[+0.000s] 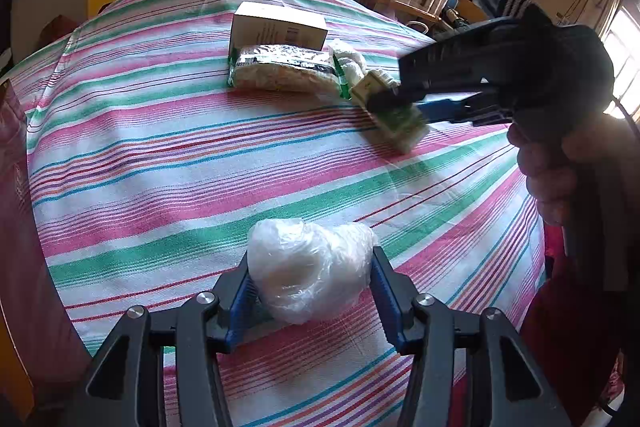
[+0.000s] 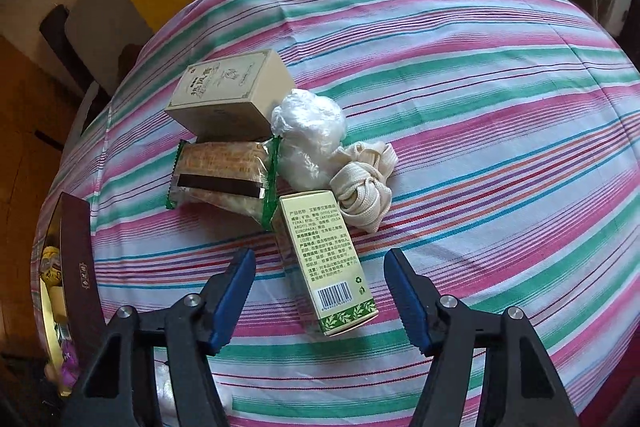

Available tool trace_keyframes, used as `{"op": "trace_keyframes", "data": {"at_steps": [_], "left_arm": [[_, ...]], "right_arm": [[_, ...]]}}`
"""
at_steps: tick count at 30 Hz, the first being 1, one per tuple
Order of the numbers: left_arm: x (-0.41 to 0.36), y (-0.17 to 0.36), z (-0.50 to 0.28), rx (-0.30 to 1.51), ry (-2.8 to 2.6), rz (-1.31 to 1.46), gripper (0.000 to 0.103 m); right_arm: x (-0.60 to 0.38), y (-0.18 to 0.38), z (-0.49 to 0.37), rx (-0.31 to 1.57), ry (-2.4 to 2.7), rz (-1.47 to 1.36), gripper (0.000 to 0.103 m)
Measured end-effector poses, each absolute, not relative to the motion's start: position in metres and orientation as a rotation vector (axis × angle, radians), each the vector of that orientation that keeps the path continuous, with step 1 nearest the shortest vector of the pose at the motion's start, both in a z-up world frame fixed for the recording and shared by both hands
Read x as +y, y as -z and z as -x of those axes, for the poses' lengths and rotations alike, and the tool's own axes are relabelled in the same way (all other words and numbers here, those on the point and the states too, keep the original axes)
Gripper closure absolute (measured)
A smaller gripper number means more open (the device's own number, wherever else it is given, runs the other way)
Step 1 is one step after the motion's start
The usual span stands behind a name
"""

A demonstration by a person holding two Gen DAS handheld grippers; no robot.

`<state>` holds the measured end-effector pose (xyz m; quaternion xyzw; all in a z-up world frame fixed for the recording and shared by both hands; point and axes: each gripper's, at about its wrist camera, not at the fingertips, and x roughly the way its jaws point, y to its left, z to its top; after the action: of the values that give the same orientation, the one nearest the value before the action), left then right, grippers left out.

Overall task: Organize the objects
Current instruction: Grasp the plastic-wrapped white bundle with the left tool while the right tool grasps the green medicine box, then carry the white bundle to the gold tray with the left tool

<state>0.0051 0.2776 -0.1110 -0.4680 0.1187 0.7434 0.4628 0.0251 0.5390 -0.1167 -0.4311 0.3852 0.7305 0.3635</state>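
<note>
— While the left gripper (image 1: 312,289) tilts steeply down over the striped counter (image 1: 160,167), what do its jaws have?

— They pinch a crumpled plastic bag (image 1: 308,263), one blue pad pressed into each side. Whether the bag rests on the cloth, I cannot tell.

— And further along?

— A pile near the middle: a beige box (image 2: 228,91) at the back, a green-edged snack pack (image 2: 224,175) touching its front, then a second plastic bundle (image 2: 308,131) and a folded cloth strap (image 2: 364,183) just beside it.

— The right side?

— A person's hand (image 1: 560,167) grips the handle, and the right gripper (image 2: 320,283) points down at a green-printed carton (image 2: 328,263). The carton lies flat on the counter, its far end against the snack pack.

— Gripped?

— No. The jaws stand spread with the carton between them, a gap showing on each side.
</note>
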Motion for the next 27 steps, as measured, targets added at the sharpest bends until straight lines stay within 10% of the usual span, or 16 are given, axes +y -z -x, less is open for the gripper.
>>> {"op": "trace_keyframes", "data": {"at_steps": [2,27], "left_arm": [[0.278,0.111,-0.007,0.302,-1.832,1.139,0.050],[0.270,0.104,-0.006,0.295,-1.870,1.131,0.070]], "right_arm": [[0.536,0.122,-0.019,0.936,-1.866,1.176,0.073],[0.530,0.133,-0.006,0.786,-1.901,1.316,0.072]]}}
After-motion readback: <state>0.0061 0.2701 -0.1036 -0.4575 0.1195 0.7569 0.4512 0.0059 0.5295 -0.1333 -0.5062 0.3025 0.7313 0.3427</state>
